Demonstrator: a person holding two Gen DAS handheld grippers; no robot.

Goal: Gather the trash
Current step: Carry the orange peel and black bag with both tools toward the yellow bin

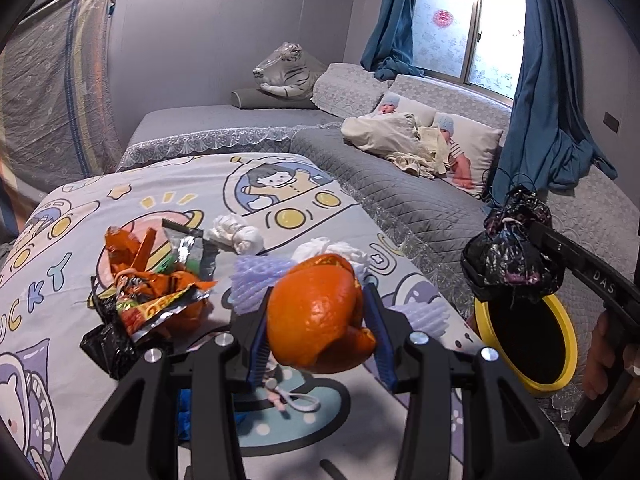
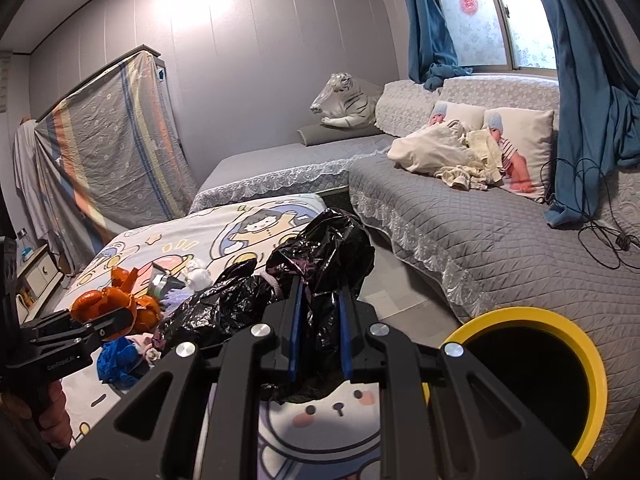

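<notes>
A plush tiger lies beside blue curtains.

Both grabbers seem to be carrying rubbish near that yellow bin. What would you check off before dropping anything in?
1. Left gripper jaws shut on orange peel: ok.
2. Right gripper jaws shut on black plastic bag: ok.
3. Yellow bin mouth open: ok.
4. Bag directly over the bin: not ok, it hangs over the rim's edge.
5. Peel over the bin: not ok, it is above the printed blanket.
6. Room inside the bin: cannot tell.

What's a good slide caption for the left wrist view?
Left hand-held gripper clamps orange peel above the cartoon bedsheet, while the right hand-held gripper holds a black plastic bag over the yellow-rimmed bin.
</notes>
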